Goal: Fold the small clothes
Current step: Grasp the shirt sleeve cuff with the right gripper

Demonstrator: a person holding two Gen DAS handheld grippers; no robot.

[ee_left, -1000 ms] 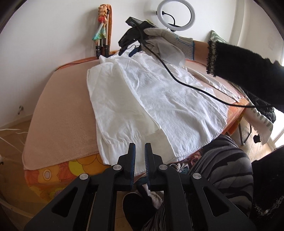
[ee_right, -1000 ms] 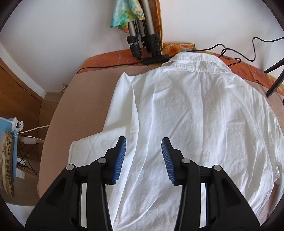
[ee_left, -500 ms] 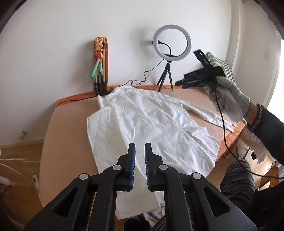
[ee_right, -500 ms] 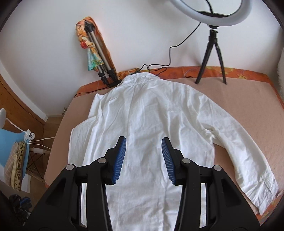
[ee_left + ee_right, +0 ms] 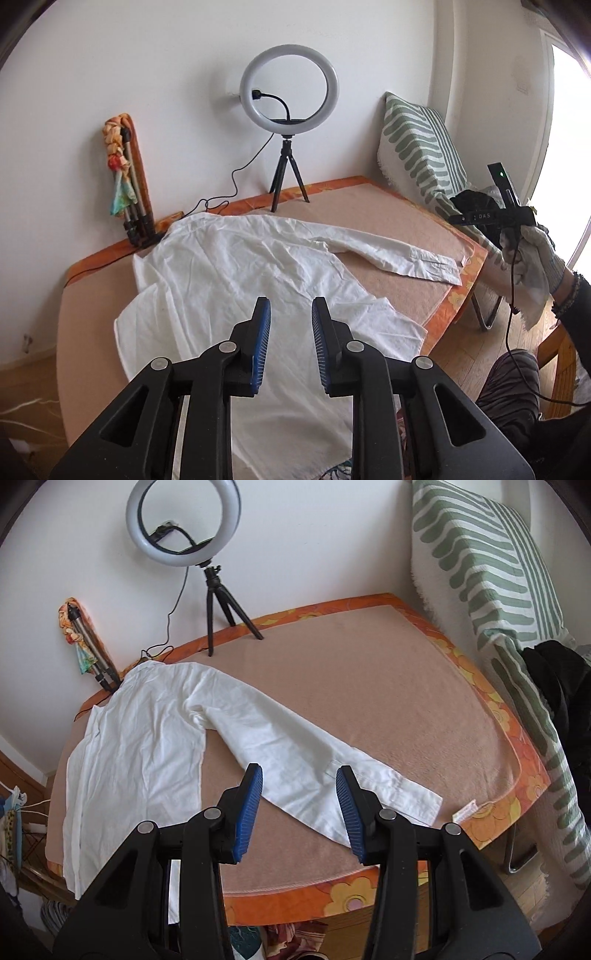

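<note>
Okay, tabletop (image 5: 369,686) has a tan towel-like cover with an orange flowered border, pushed against a white wall. Ring light (image 5: 289,86) on a small black tripod stands at the back edge, cable running along the wall. Folded tripod with a coloured scarf (image 5: 123,177) leans in the back left corner. Green-striped cushion (image 5: 491,572) stands off the right side, dark garment beside it.

White shirt (image 5: 236,273) lies spread flat, collar toward the wall, one long sleeve (image 5: 306,760) stretched out toward the right front corner.

My left gripper (image 5: 290,314) hangs above the shirt body, not touching; its jaws have just been opening, nothing between them. My right gripper (image 5: 299,782) hovers over the sleeve near the cuff, jaws apart, empty. My gloved right hand (image 5: 532,254) shows at the table's right edge.
</note>
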